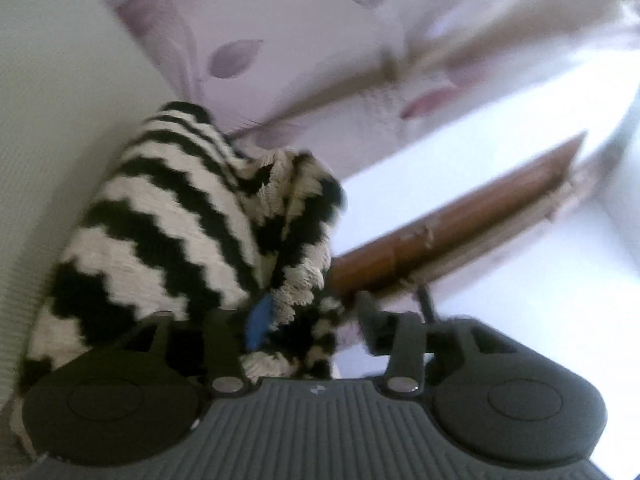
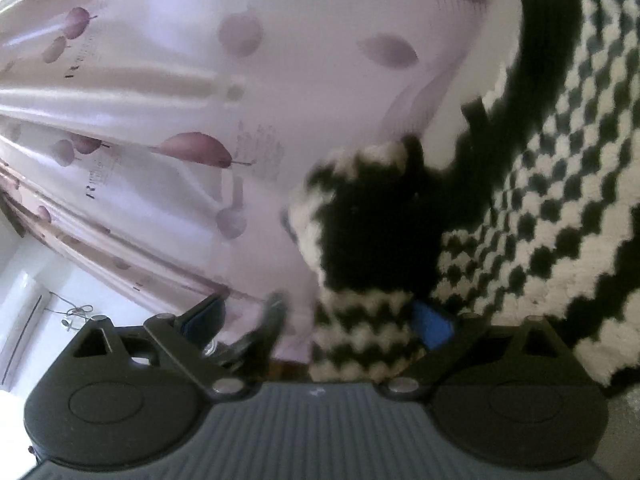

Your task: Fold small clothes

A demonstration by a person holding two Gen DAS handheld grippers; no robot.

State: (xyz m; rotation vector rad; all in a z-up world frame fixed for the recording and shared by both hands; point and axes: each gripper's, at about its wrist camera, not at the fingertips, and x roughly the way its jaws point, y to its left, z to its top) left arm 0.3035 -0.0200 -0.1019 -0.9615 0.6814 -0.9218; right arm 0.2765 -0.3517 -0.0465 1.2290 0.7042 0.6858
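A black-and-white zigzag knitted garment [image 1: 168, 216] hangs bunched in front of the left wrist camera. My left gripper [image 1: 296, 328] has knit lying between its fingers beside a blue pad [image 1: 259, 322], and the jaws look spread; the frame is blurred. In the right wrist view the same garment [image 2: 552, 208] spreads at the right, with a black-and-white fold [image 2: 360, 320] lying between the fingers of my right gripper [image 2: 344, 328], next to its blue pad [image 2: 434, 330]. Those jaws also stand apart. Whether either grip is tight is hidden.
A pale lilac curtain with purple leaf print [image 2: 168, 128] fills the background, also in the left wrist view [image 1: 304, 56]. A brown wooden rail [image 1: 460, 220] runs diagonally at the right. A white wall [image 1: 52, 100] stands left. A white ledge with a cord [image 2: 76, 316] is lower left.
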